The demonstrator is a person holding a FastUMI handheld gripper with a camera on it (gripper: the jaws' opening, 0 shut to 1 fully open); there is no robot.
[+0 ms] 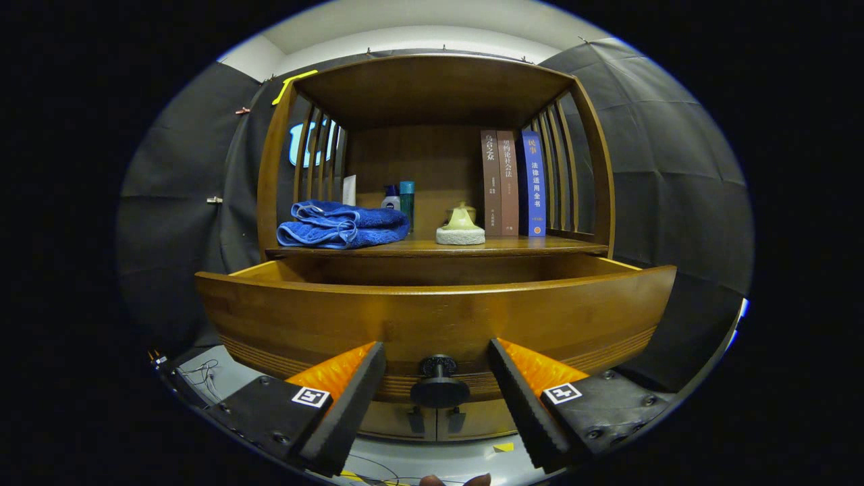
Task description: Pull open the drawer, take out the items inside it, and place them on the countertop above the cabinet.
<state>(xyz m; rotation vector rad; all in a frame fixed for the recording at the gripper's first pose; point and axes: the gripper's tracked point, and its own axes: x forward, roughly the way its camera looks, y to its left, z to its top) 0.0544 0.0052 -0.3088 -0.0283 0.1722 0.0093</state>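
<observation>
One step of three looks done: wide amber wooden drawer (432,317) already pulled out from cabinet, front panel facing camera. Gripper (437,385) fingers spread apart, flanking small black round drawer knob (439,388) without touching it, holding nothing. Drawer interior hidden behind front panel; items inside cannot be told. Countertop shelf (513,246) above holds folded blue towel (341,226), pale green ornament on white base (460,226), three upright books (513,182), bottles (399,199). Left, by judgement: reach in, lift items, set on shelf.

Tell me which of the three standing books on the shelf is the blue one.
The blue book stands rightmost, next to the side slats; the two brown books are left of it. The open tool flanks the drawer knob.
</observation>
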